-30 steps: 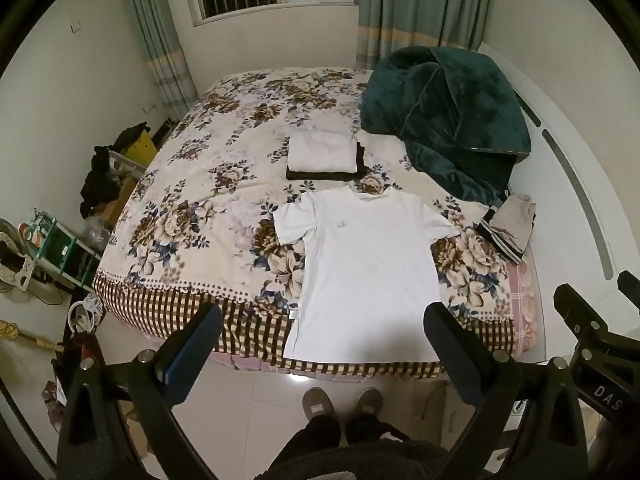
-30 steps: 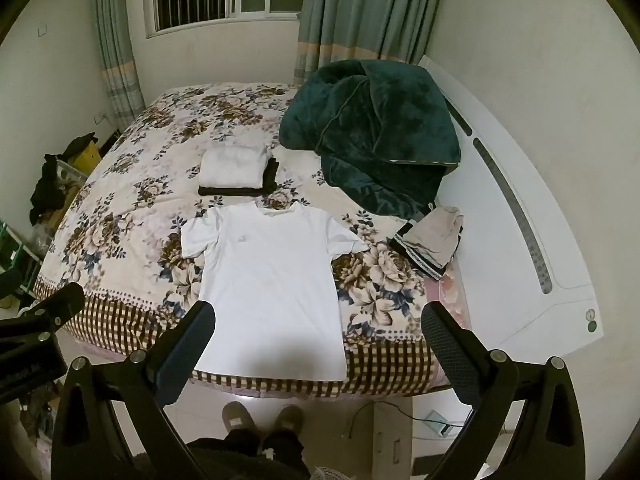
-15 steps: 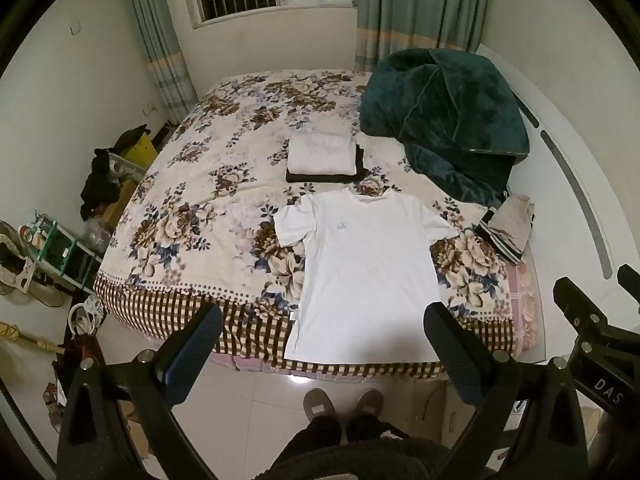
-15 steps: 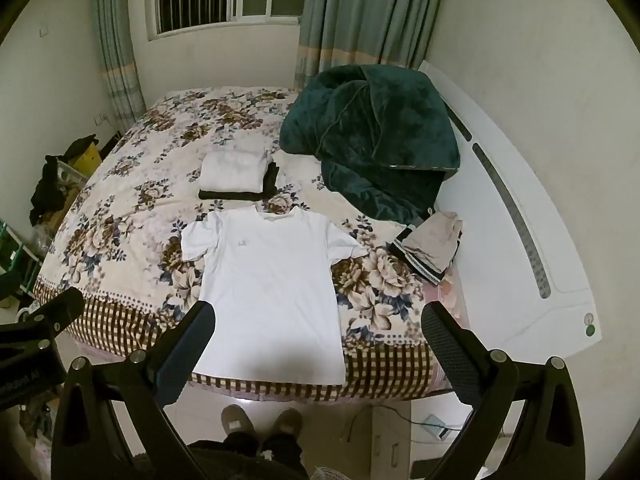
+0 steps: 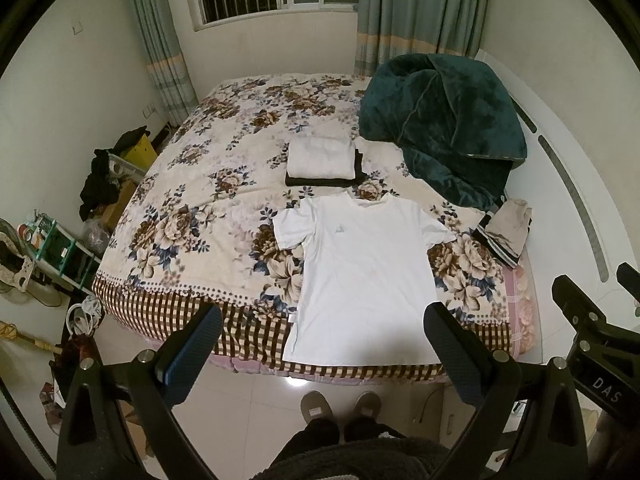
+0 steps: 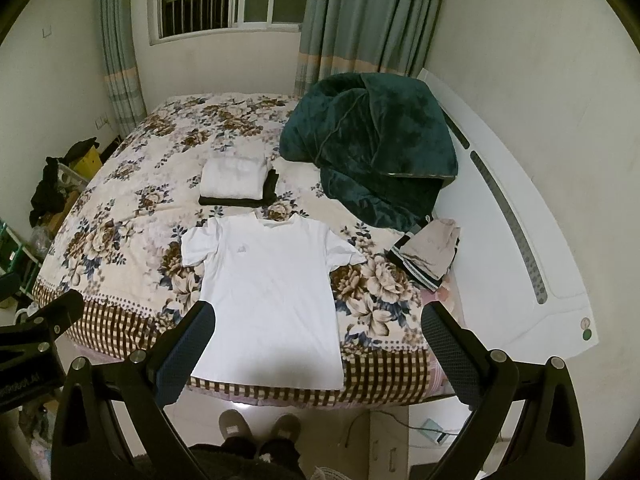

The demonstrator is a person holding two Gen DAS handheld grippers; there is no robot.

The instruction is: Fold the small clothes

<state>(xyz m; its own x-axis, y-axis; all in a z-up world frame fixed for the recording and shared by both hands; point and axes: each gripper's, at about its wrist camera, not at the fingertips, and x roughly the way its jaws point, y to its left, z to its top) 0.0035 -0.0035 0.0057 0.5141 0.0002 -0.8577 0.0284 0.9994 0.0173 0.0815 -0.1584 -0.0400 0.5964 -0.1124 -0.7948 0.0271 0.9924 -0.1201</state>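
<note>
On the floral bed [image 5: 208,200], flat white T-shirt [image 5: 360,280]; "DAS" on right gripper [image 5: 600,364]; both grippers' jaws wide apart, empty.

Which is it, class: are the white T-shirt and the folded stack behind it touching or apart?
Apart. In the right wrist view, a strip of floral bedspread shows between the white T-shirt collar and the folded stack.

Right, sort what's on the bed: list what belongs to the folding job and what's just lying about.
Folding job:
- white T-shirt, spread flat
- folded stack, white on dark
- beige garment pile, unfolded
- left gripper and right gripper, both open, empty

Lying about:
- green blanket
- dark clothes beside the bed
</note>
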